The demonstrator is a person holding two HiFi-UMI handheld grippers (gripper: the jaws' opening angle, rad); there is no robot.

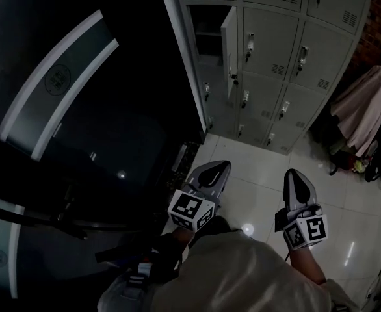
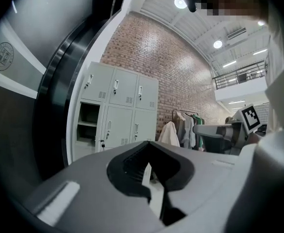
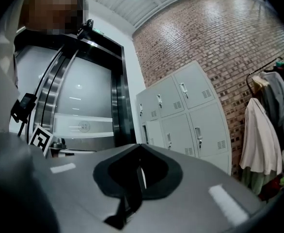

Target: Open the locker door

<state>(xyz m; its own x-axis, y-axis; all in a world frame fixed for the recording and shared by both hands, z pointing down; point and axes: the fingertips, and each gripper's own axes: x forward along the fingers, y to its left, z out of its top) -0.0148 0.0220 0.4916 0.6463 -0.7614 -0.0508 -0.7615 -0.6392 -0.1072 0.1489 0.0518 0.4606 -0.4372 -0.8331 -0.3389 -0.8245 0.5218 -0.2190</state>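
Ahead, the grey locker bank [image 1: 288, 70] is set well apart from both tools. One locker door [image 1: 229, 44] in its left column is found ajar. The left tool [image 1: 218, 169] and right tool [image 1: 296, 177] are held above the tiled floor [image 1: 255, 197], jaws closed together, nothing gripped.

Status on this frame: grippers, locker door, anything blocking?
Left gripper and right gripper both shut, empty, short of the lockers. One locker door open, rest closed. Only tiled floor between; hanging clothes off right.
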